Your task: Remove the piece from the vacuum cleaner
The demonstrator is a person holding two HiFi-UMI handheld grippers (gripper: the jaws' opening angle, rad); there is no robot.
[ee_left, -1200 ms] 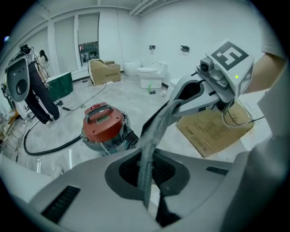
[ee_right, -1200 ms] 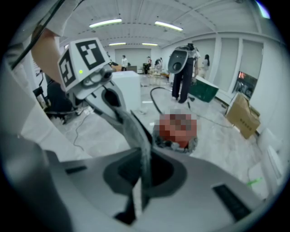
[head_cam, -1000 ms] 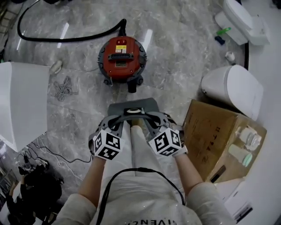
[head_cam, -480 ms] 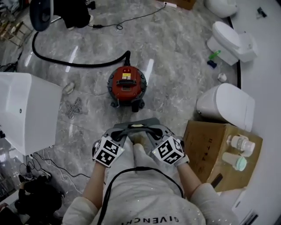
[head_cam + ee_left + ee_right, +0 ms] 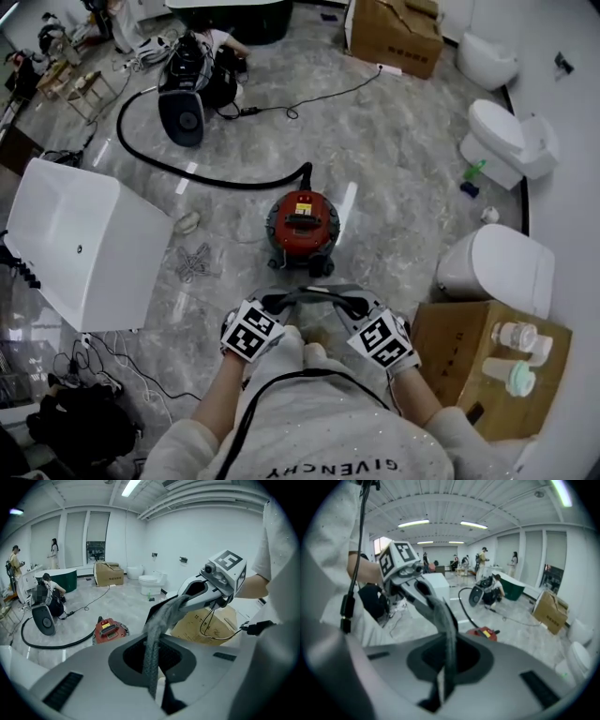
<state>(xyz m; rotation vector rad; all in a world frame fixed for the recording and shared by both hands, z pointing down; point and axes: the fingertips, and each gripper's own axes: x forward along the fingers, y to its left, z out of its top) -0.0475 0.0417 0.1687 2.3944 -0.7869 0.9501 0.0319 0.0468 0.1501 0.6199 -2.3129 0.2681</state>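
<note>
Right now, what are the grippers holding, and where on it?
Both hold the grey piece: left gripper shut on its left side, right gripper shut on its right side.

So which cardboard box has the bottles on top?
The near cardboard box at the lower right, carrying bottles; the far box at the top shows none.
</note>
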